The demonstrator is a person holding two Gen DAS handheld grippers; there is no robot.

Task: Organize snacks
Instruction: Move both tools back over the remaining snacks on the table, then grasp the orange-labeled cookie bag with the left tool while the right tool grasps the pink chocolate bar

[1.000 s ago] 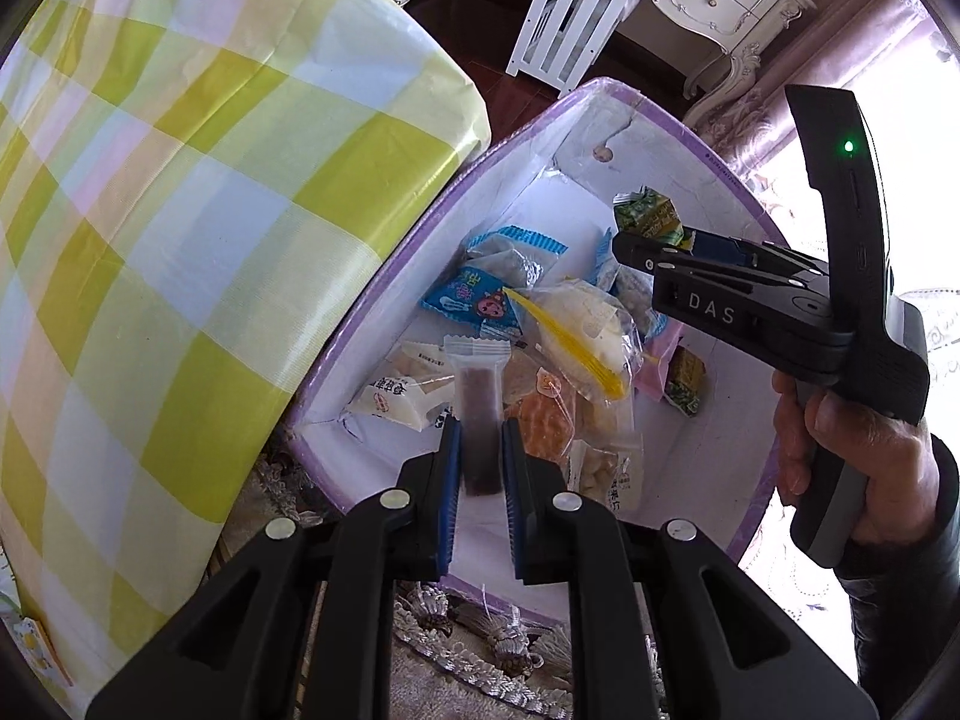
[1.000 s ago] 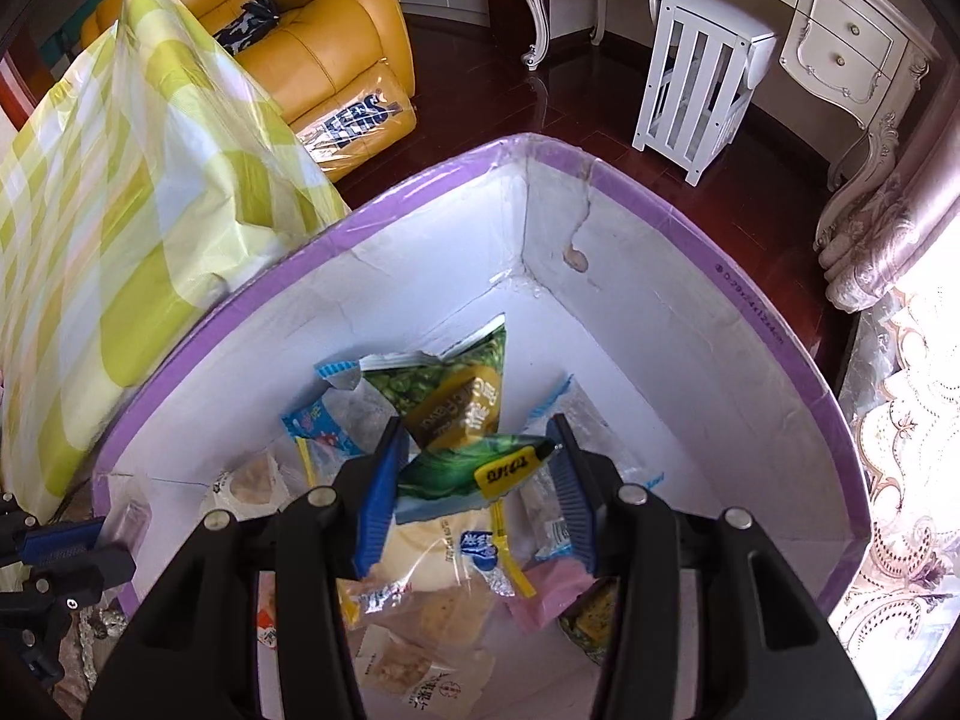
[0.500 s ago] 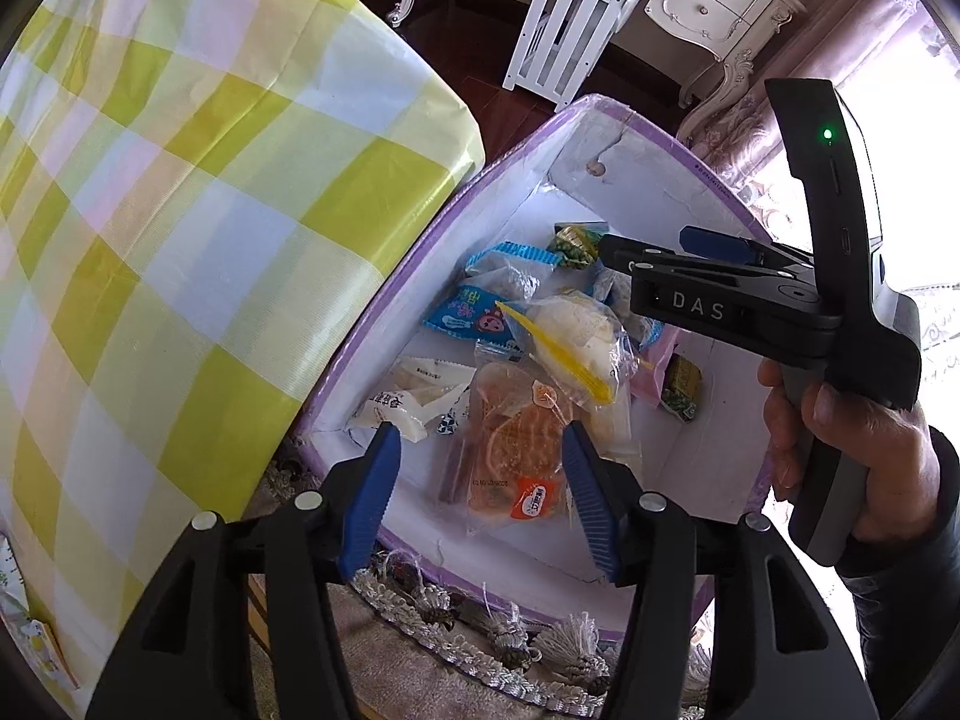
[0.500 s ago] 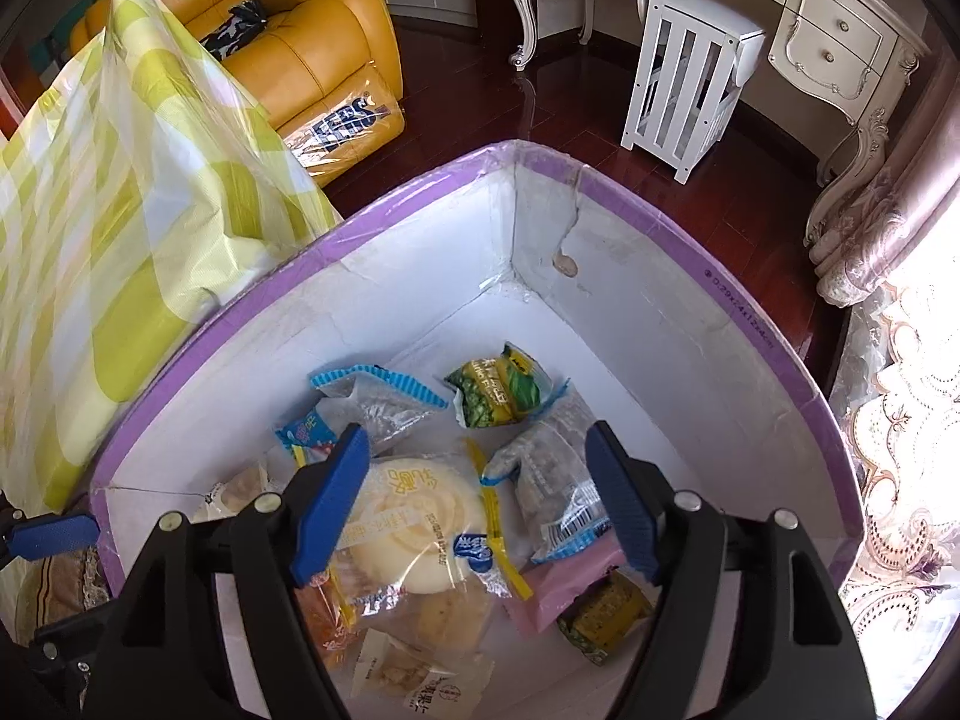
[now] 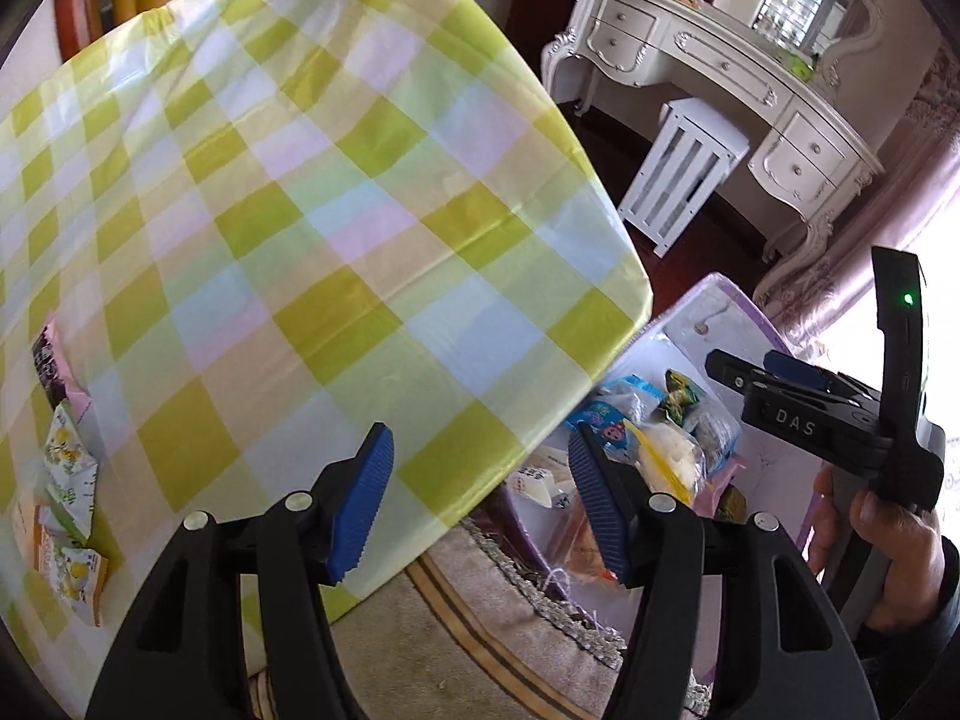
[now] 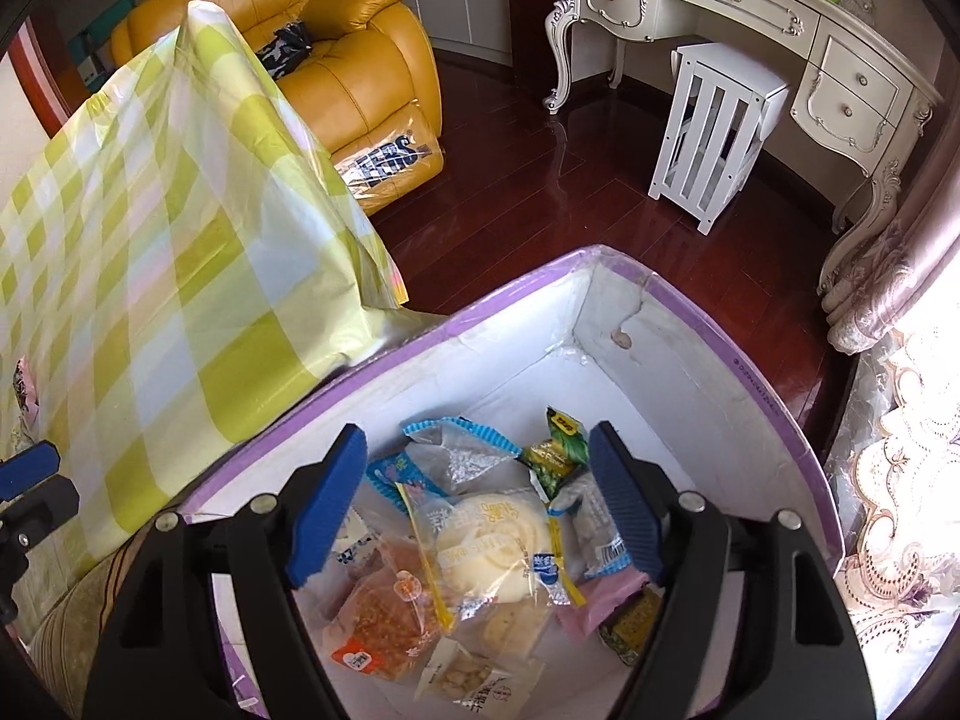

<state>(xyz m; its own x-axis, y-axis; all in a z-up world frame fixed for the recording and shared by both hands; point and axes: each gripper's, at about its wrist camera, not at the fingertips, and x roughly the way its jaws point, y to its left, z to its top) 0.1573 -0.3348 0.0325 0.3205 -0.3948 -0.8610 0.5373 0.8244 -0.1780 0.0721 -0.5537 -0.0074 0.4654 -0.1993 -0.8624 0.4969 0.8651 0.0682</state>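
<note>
Both your grippers have let go and risen from the purple-rimmed box, each packet now lying among the snacks in it. Your left gripper, jaws opening with nothing between them, has swung toward the checked tablecloth; your right gripper hangs wide and empty above the round bun packet. What counts next: the remaining snack packets lie at the cloth's far left edge, well left of the left gripper, stacked roughly along that edge. Your left hand is the nearer; the right hand sits over the box.
</note>
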